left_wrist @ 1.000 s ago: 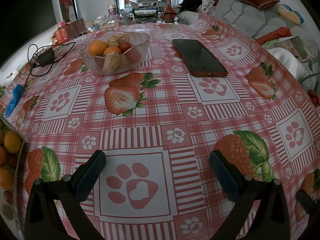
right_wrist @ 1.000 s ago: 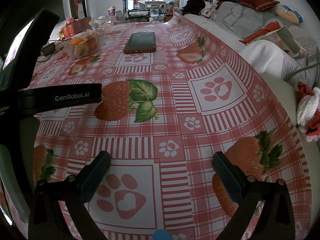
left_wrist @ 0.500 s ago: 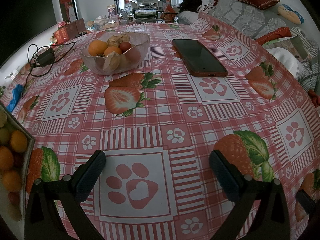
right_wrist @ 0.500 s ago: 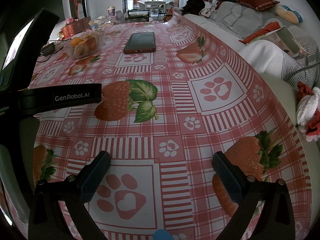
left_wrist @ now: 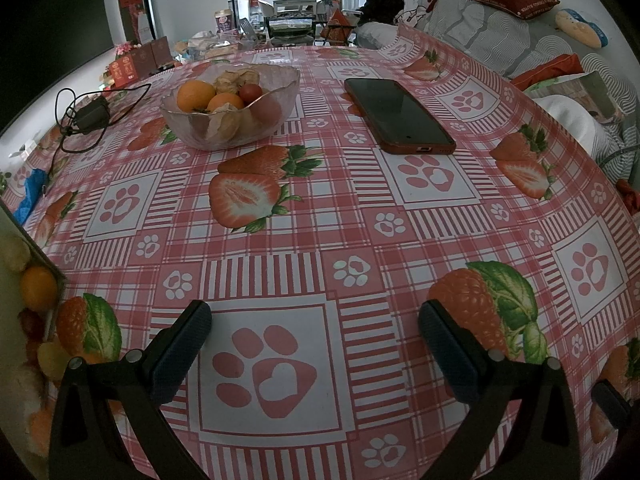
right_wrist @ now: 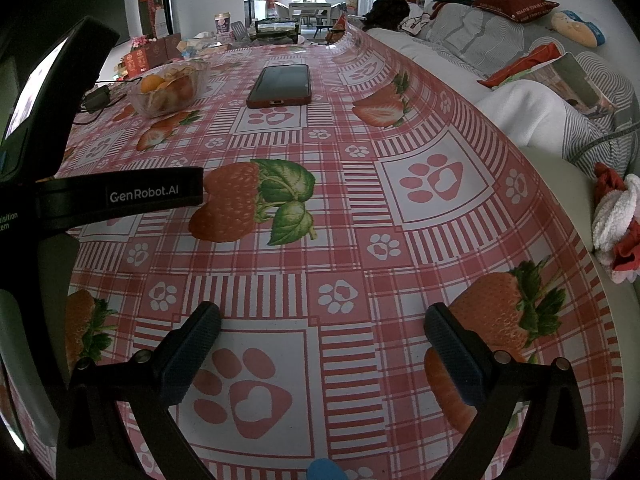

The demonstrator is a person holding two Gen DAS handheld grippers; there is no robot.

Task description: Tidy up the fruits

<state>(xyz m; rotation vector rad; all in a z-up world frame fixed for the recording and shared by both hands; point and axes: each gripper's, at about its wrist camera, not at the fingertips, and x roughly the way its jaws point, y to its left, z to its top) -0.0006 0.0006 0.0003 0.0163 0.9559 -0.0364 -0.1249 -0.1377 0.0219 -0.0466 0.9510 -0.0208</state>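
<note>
A glass bowl (left_wrist: 230, 120) with oranges (left_wrist: 196, 96), a small red fruit (left_wrist: 251, 91) and papery husked fruits stands at the far left of the table; it also shows in the right wrist view (right_wrist: 168, 90). A box of mixed small fruits (left_wrist: 28, 320) shows at the left edge of the left wrist view. My left gripper (left_wrist: 314, 344) is open and empty, low over the tablecloth near the front. My right gripper (right_wrist: 322, 348) is open and empty, to the right of the left gripper's body (right_wrist: 120, 196).
A phone in a red case (left_wrist: 398, 114) lies face up right of the bowl. A black charger with cable (left_wrist: 92, 116) lies at the far left. Sofa cushions and blankets (right_wrist: 540, 92) run along the table's right edge. Clutter stands at the far end.
The fruit box at the left edge has come further into the left wrist view. The right wrist view is unchanged. Both grippers stay open.
</note>
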